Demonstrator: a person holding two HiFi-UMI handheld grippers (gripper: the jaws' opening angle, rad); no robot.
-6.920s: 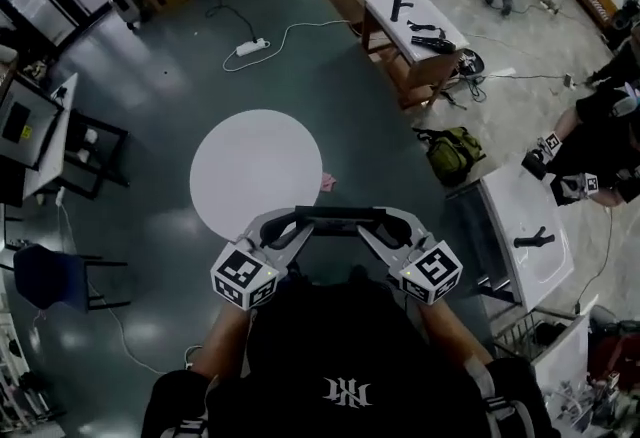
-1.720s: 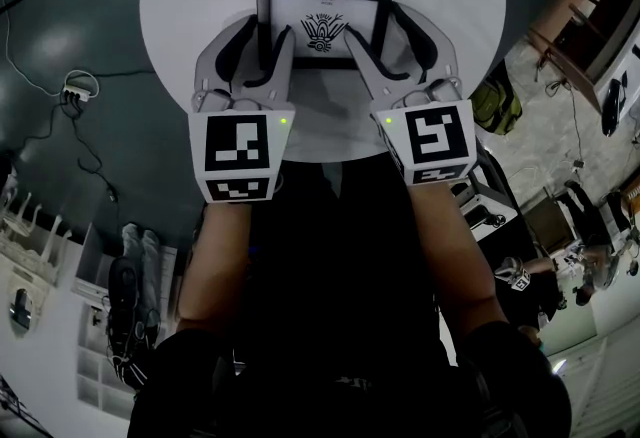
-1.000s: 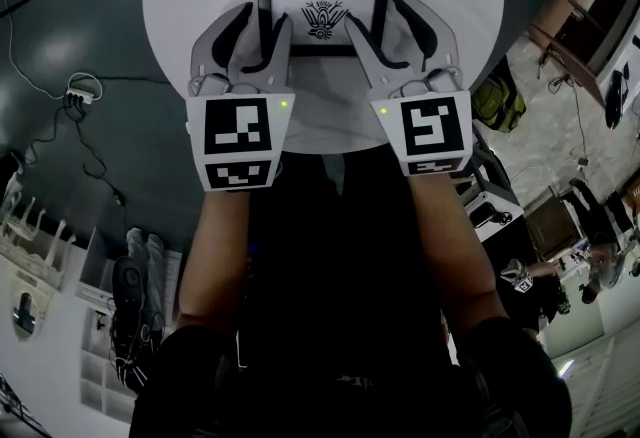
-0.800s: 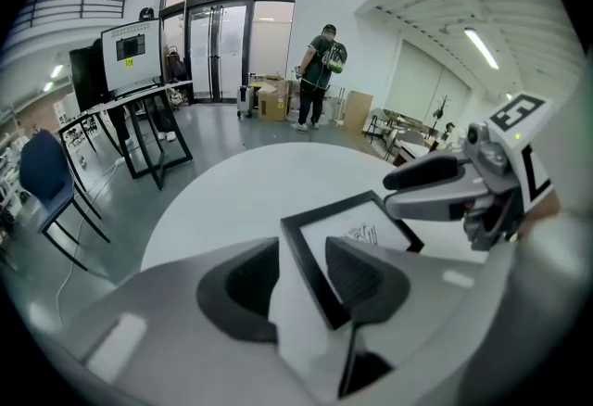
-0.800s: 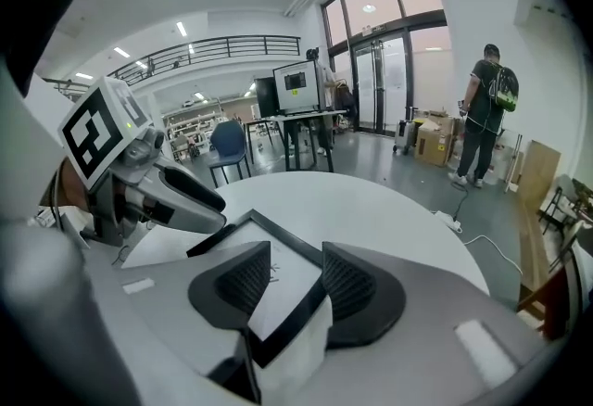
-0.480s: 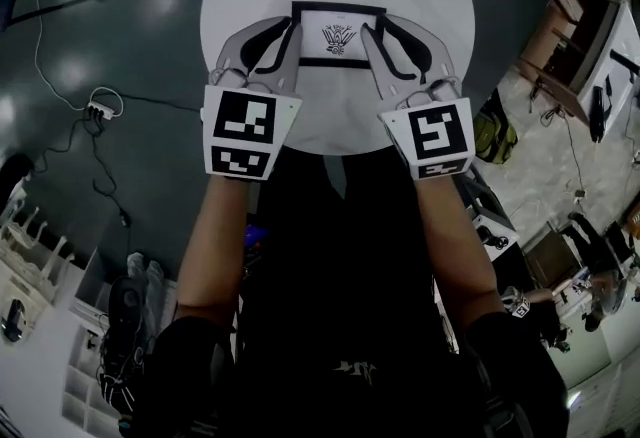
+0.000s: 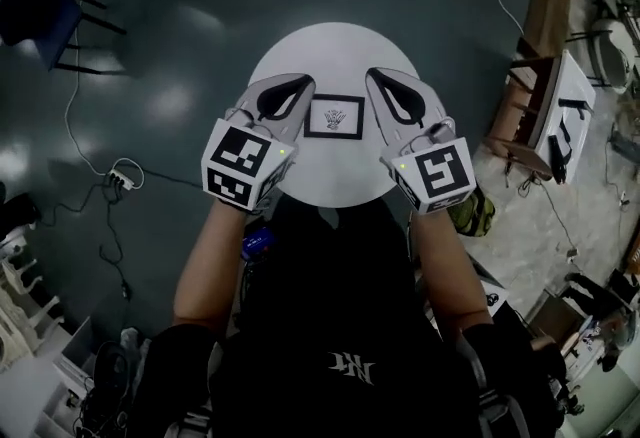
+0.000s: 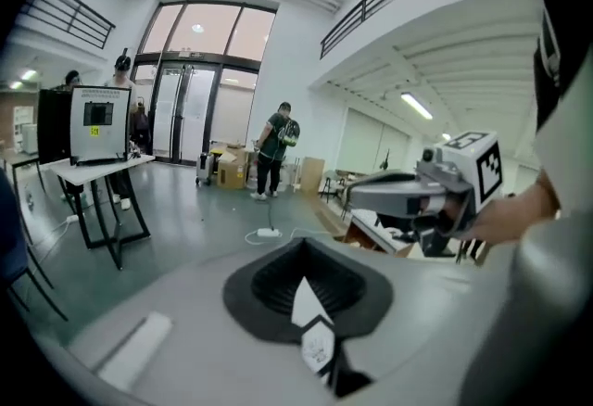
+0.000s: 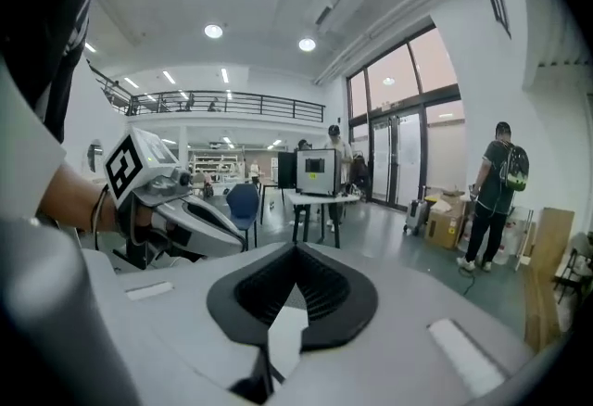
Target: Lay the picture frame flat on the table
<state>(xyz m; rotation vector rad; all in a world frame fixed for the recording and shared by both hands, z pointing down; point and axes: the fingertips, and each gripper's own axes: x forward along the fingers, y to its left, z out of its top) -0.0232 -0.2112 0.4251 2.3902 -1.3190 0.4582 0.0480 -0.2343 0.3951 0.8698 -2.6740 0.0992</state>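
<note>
Both claws are up off the frame now, and it's lying flat on the tabletop

Left claw point(image 7: 300, 84) and right claw point(image 7: 378, 78) were down at the frame's near corners a second ago with jaws spread. Since then they've lifted well clear, and the jaws have just been closing. Each claw's own view shows the tips pressed together with nothing between them, only the room beyond. They hang over the near half of the round tabletop point(image 7: 330, 44), one on each side of the frame point(image 7: 334, 116), touching nothing. The frame sits face up near the middle, well in from the edge. My guess is the placing is done and the hands are just backing away.
</note>
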